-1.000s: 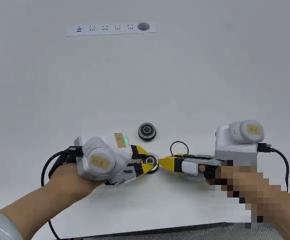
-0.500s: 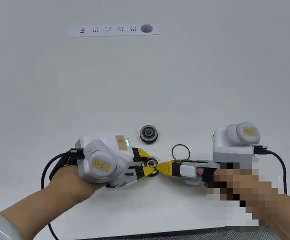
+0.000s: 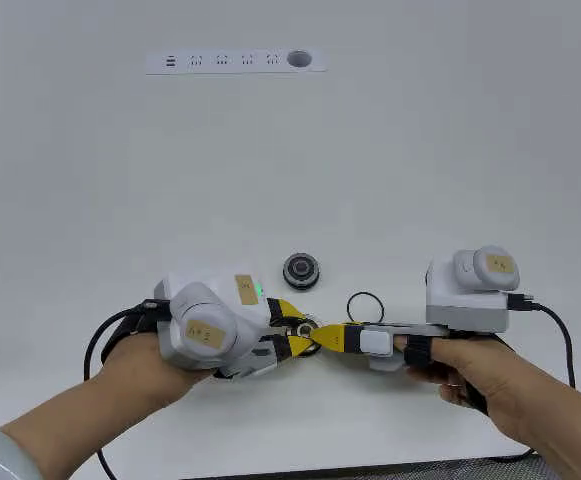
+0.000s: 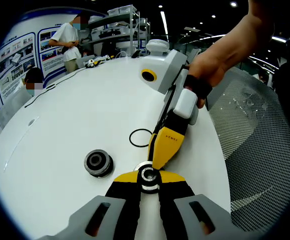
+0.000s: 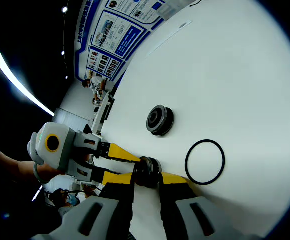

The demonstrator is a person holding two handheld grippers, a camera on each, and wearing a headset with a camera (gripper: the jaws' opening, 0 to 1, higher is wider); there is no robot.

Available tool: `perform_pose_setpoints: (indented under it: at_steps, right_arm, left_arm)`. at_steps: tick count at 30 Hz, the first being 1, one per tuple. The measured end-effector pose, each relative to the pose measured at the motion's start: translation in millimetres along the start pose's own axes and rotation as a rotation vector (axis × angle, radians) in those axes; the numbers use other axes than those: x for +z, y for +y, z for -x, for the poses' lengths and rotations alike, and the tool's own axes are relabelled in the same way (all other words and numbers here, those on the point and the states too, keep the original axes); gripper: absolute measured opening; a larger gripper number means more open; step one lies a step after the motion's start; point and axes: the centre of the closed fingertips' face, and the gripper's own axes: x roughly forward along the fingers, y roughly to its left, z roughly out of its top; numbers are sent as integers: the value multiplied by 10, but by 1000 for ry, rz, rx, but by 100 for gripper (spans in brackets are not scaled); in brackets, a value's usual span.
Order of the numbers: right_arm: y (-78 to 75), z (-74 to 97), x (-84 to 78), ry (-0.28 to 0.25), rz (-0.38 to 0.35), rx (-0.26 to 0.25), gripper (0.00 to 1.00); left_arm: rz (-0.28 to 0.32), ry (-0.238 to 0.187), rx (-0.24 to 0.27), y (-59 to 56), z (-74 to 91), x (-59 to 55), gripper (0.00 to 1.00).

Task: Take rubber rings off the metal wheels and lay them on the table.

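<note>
Little has shifted in the last second. The small slide of the picture is camera motion, and both grippers stay nose to nose at the near edge of the table (image 3: 420, 180).

Left gripper (image 3: 292, 335) is clamped on the held wheel (image 4: 148, 175), with its yellow jaws pinching it from both sides just above the tabletop. Right gripper (image 3: 322, 338) comes in from the right. Its jaws look closed in on that wheel's rim, one tip either side. Can't tell if they actually have the rubber.

One loose ring (image 3: 365, 305) lies flat on the table just beyond the right gripper's jaws. The second wheel (image 3: 301, 269) sits farther back and slightly left. It's untouched and its rim is dark, so its ring is probably still on.

Step in hand, as I read it, is stripping the ring off the held wheel. One ring is off, this is the second, and the far wheel is left.

Next move:
- Left holds firm.
- Right gets a bite on the rubber only and peels it off the rim.
- Right lays it beside the loose ring.

Risk: if the right jaws grab metal instead of rubber, the wheel twists out of the left grip.
</note>
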Motion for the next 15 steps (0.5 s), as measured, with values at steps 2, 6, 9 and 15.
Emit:
perform_pose_setpoints:
  at_steps: [2,6,9,15]
  right_arm:
    - [7,2,-6,6,4,1,22]
    - [41,13,-6,7,0,16,19]
    - [53,12,-8,6,7,15,19]
    - [37,26,1,1,9,10,17]
  left_arm:
    - [-1,0,0,0,0,1,12]
    - [-1,-1,0,1,-2,-1,12]
    - [-2,-1,1,3,-3,-3,12]
    - [0,-2,2,2,-5,0,12]
